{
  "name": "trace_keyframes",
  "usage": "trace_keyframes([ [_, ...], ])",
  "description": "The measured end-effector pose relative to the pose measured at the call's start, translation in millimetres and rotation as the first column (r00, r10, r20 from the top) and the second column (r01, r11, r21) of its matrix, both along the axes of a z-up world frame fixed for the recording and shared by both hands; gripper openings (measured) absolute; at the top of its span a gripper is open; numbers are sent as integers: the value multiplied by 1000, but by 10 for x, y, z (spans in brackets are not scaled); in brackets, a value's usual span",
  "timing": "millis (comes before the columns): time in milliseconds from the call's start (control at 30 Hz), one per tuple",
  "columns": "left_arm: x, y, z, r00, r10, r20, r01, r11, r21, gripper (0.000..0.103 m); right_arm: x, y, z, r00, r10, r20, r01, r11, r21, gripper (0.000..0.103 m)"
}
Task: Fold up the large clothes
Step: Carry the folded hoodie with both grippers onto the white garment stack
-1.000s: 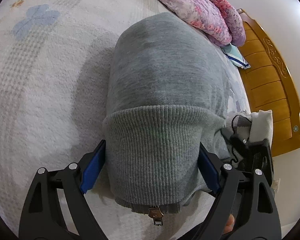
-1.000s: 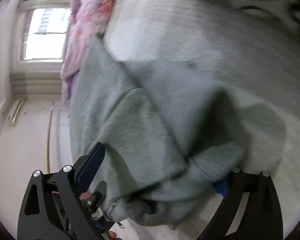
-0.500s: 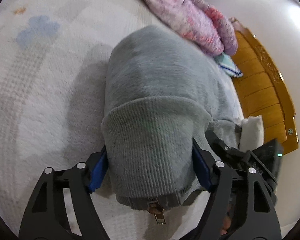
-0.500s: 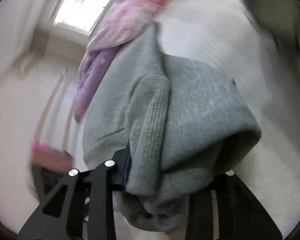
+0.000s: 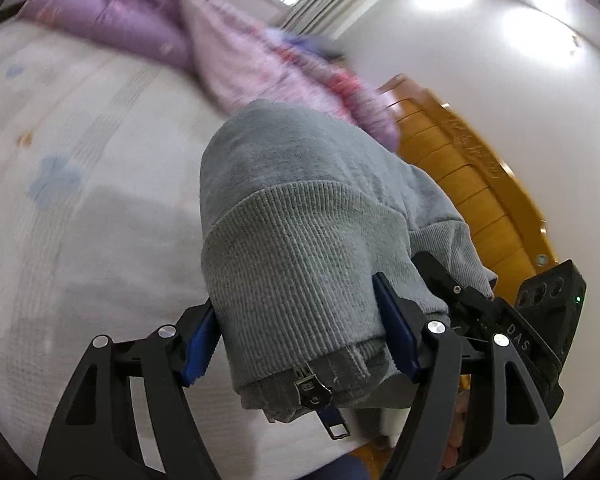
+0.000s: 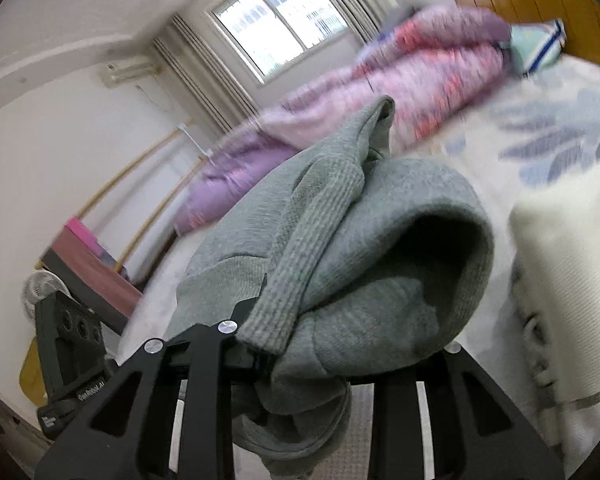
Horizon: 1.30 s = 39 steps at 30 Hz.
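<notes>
I hold the grey zip sweatshirt [image 5: 300,216] with both tools, lifted clear of the bed [image 5: 80,184]. My left gripper [image 5: 300,336] stands fairly wide, its blue pads [image 5: 198,344] pressed on either flank of the bunched ribbed hem; its jaws came in a little and have since settled, with the fabric between them. The zipper pull [image 5: 314,394] hangs at 6 o'clock in the left wrist view, just below the clamped hem. My right gripper [image 6: 332,356] is narrow; its jaws have just been closing, and a thick wad of the same garment, including a ribbed band [image 6: 300,248], sits between them and drapes over the fingers, hiding the pads. From the left tool the garment's long axis runs away toward 12 o'clock, its far part trailing toward the pink quilt [image 5: 260,60] at 12 o'clock and the wooden headboard [image 5: 472,184] at 2 o'clock. From the right tool the body runs toward 11 o'clock. Each tool holds one end of the same edge; the right gripper shows at 4 o'clock in the left view, just beside the left one, so the held edge is slack and gathered. In my judgement the next move requires drawing the two tools apart to stretch that edge before laying the garment flat.
</notes>
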State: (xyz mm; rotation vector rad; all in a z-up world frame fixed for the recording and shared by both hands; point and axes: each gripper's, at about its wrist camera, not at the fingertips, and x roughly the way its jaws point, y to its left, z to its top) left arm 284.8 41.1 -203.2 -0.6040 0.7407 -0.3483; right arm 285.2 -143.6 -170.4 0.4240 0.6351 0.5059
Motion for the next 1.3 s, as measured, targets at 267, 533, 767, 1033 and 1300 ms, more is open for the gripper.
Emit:
trace_keyframes([
  [267,-16,-1270,577,986,-93,140,97,995,-16,71,-253,-1194,696,989,-42,145,37,999,36,25],
  [533,129,-2573,127,986,-159,45,158,987,22,71,-159,-2553,268,995,-99,25,96,988,121,25],
  [767,-121,-3248,-361,974,-214,77,180,933,311,72,-8,-3147,-679,976,-105,-189,143,969,200,25],
  [1033,-66,-3170,-422,983,-184,27,171,950,262,79,113,-3226,-629,978,-85,-192,121,976,181,30],
  [1300,-465,-3029,-307,968,-224,111,186,942,281,89,90,-3420,-673,944,-151,-292,209,961,179,56],
])
